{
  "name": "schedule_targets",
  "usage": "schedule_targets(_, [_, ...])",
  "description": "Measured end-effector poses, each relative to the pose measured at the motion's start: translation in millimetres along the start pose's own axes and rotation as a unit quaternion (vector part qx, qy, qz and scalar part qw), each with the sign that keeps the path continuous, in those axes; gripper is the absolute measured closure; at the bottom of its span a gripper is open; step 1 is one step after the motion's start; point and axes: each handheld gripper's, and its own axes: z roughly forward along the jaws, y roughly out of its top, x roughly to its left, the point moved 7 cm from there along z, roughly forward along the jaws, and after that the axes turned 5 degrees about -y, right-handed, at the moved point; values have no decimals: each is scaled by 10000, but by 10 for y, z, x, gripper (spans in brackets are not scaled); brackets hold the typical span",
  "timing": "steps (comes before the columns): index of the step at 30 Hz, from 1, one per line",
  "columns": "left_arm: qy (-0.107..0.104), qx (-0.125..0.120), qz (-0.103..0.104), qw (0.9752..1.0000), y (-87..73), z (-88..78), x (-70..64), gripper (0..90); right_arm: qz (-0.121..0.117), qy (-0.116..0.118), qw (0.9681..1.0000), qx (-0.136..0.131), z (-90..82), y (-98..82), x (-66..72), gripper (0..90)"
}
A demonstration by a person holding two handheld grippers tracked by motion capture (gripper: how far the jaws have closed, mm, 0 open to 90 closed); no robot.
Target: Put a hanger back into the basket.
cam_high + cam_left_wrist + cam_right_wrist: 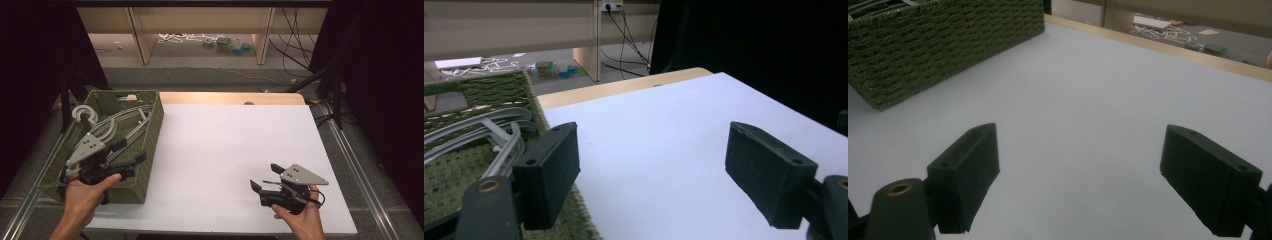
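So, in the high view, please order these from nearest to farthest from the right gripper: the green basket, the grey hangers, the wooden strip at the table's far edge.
Measured from the right gripper:
1. Green basket, to its left; the near right corner is closest.
2. Grey hangers, inside the basket, farther left.
3. Wooden strip, along the table's far edge; this is close to the hangers, so the ranking is tentative.

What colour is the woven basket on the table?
Olive green; the basket weave shows best in the right gripper view.
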Motion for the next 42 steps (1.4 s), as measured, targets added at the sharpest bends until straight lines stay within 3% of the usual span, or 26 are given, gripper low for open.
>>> schedule_targets(5, [-130,28,18,9999,-103,70,-132,221,-23,15,10000,-24,17,-13,8,168])
schedule_targets(8, [-199,-17,-141,9997,-157,96,-171,221,-22,22,10000,-31,16,-14,8,168])
schedule_targets(10, [-199,61,-65,9998,-226,138,-209,220,-3,40,10000,-89,20,-12,8,168])
schedule_targets(13, [-372,-36,-68,9993,-295,207,-266,221,-14,8,10000,-48,6,-16,-1,168])
schedule_targets(19, [-544,-48,163,9984,-442,340,-377,202,-34,7,9999,-134,14,-22,6,168])
schedule_targets(25, [-486,-192,378,9979,-560,401,-376,194,-49,30,9998,-175,-19,-19,49,168])
schedule_targets(28, [-504,-200,311,9980,-634,414,-372,187,-57,54,9997,-245,-18,-15,86,164])
schedule_targets(32, [-503,-242,589,9967,-689,417,-396,175,-16,34,9993,-374,-29,-35,97,161])
schedule_targets(36, [-513,-214,562,9969,-735,402,-389,170,67,-39,9987,-509,-68,-77,78,161])
schedule_targets(42, [-444,-403,456,9972,-707,377,-354,167,157,-191,9981,-567,-130,-153,33,161])
